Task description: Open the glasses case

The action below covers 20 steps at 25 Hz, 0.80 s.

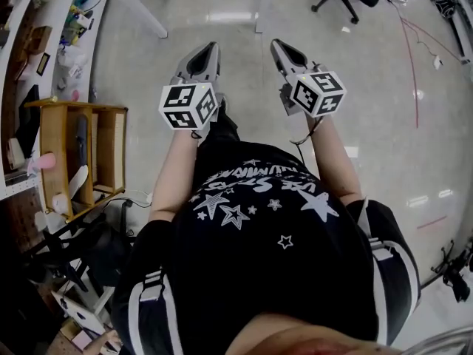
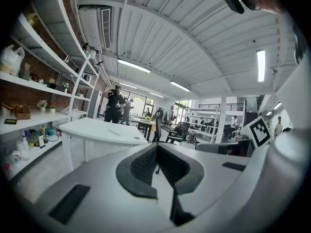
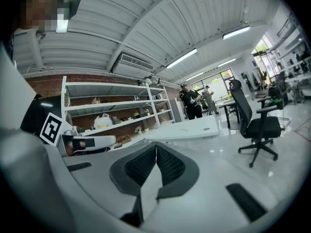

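Note:
No glasses case shows in any view. In the head view the person stands over a pale floor and holds both grippers out in front at chest height. My left gripper (image 1: 209,48) and my right gripper (image 1: 278,45) point away from the body, side by side and a little apart. Each has its marker cube near the hand. In the left gripper view the left gripper (image 2: 156,147) has its dark pads closed together with nothing between them. The right gripper (image 3: 156,147) looks the same in its own view: pads met at the tip, empty.
A wooden shelf unit (image 1: 70,154) stands at the person's left, beside cluttered wall shelves. A white table (image 2: 102,130) lies ahead, with two people (image 2: 115,103) standing behind it. A black office chair (image 3: 255,125) stands on the glossy floor to the right.

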Each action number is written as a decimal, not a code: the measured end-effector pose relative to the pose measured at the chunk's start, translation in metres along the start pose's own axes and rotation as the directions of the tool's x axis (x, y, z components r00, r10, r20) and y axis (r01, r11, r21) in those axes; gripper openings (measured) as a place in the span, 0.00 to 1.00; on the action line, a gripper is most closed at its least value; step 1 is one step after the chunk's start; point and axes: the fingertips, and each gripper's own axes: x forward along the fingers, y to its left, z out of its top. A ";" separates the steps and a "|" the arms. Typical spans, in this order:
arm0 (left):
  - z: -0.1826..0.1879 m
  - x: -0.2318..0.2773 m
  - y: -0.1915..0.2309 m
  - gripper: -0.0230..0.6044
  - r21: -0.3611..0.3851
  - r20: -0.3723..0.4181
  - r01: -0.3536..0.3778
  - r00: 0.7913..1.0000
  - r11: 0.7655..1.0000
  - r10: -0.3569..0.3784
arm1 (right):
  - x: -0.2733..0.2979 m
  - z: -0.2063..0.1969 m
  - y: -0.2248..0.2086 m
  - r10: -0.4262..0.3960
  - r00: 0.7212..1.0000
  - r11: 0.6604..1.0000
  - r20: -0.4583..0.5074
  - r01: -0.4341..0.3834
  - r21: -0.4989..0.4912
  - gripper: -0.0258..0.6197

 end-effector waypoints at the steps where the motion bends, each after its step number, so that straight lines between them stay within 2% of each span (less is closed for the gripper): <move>1: 0.002 0.006 0.006 0.06 -0.005 0.001 0.001 1.000 1.000 -0.001 | 0.008 0.002 -0.002 -0.001 1.000 1.000 -0.001 0.001 -0.001 0.05; 8: 0.010 0.047 0.055 0.06 -0.032 -0.014 0.011 1.000 0.999 -0.011 | 0.063 0.010 -0.018 -0.027 0.999 1.000 -0.023 0.027 0.010 0.05; 20: 0.047 0.111 0.140 0.06 -0.033 -0.016 0.042 0.999 0.999 -0.042 | 0.167 0.053 -0.028 -0.047 0.999 0.999 -0.006 0.047 -0.003 0.05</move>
